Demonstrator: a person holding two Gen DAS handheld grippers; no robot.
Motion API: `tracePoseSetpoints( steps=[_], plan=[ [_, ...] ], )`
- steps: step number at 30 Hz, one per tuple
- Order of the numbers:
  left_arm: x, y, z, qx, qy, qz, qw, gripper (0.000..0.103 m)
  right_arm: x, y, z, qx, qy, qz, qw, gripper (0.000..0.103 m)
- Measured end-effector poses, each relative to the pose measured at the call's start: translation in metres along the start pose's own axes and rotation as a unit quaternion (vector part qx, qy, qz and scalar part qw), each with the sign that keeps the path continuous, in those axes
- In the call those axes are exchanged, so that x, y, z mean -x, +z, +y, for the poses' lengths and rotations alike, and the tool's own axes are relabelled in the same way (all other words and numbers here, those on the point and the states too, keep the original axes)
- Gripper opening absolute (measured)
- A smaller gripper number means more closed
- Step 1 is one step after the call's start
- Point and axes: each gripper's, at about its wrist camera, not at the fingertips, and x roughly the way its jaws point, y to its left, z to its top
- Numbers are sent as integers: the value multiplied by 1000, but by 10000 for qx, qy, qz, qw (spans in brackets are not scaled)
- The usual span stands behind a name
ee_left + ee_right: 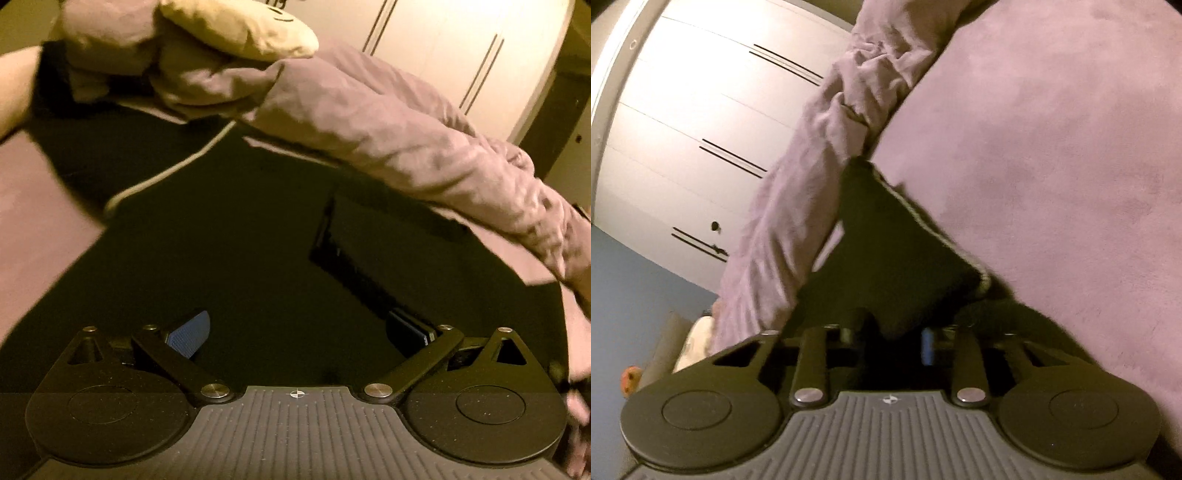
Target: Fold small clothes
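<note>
- Lying spread and unfolded on the pink bedspread (1052, 147): the black garment (221, 258), white-trimmed edge showing; folding barely beginning.
- Pinching a black corner (897, 258) between narrowed jaws: the right gripper (890, 334).
- Hovering over the dark cloth, jaws wide, gripping nothing: the left gripper (299, 332).
- Bunching alongside: a rumpled pink duvet (406, 129); standing behind: a white wardrobe (694, 122).

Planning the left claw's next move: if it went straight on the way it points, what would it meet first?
Most likely the dark garment spread ahead of the open left claw; depth is unclear in the blur.
</note>
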Motion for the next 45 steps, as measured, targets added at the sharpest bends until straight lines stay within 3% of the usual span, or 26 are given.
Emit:
tracePoseSetpoints(
  steps=[5,8,12,15,16,19,22,24,26,28,31,37,41,45],
  plan=[
    [-49,17,-2,614,-336,159,9974,103,0,-11,0,536,118,-352,9979,19],
    [-64,25,-12,604,-317,70,9976,103,-1,-11,-3,537,209,-417,9975,19],
    [-75,29,-20,821,-656,100,9944,103,-2,-10,-2,585,241,-417,9971,21],
    [-81,29,-21,898,-613,68,9940,103,-1,-11,-3,624,243,-433,9968,21],
    [-81,29,-22,932,-619,52,9937,99,-1,-11,-2,631,245,-438,9967,21],
    [-86,32,-26,904,-572,143,9942,74,-1,-12,-3,620,279,-452,9967,22],
    [-89,33,-33,668,-403,153,9968,64,0,-12,-4,587,325,-475,9966,26],
    [-90,34,-34,624,-351,161,9973,49,0,-11,-4,558,403,-464,9965,32],
    [-93,36,-33,664,-320,233,9970,21,1,-11,-4,519,554,-437,9962,37],
    [-93,37,-27,869,-413,299,9949,17,1,-10,-5,482,592,-429,9962,37],
    [-82,41,-23,1014,-559,212,9930,15,2,-9,-4,458,579,-383,9965,37],
    [-38,54,-28,594,-921,-413,9931,15,10,-5,-5,126,691,-261,9972,44],
    [-25,64,-19,306,-675,-799,9940,16,10,-9,3,390,606,-119,9973,49],
    [-45,53,-4,47,-194,-414,9989,20,8,-14,11,740,386,-84,9965,48]
  ],
)
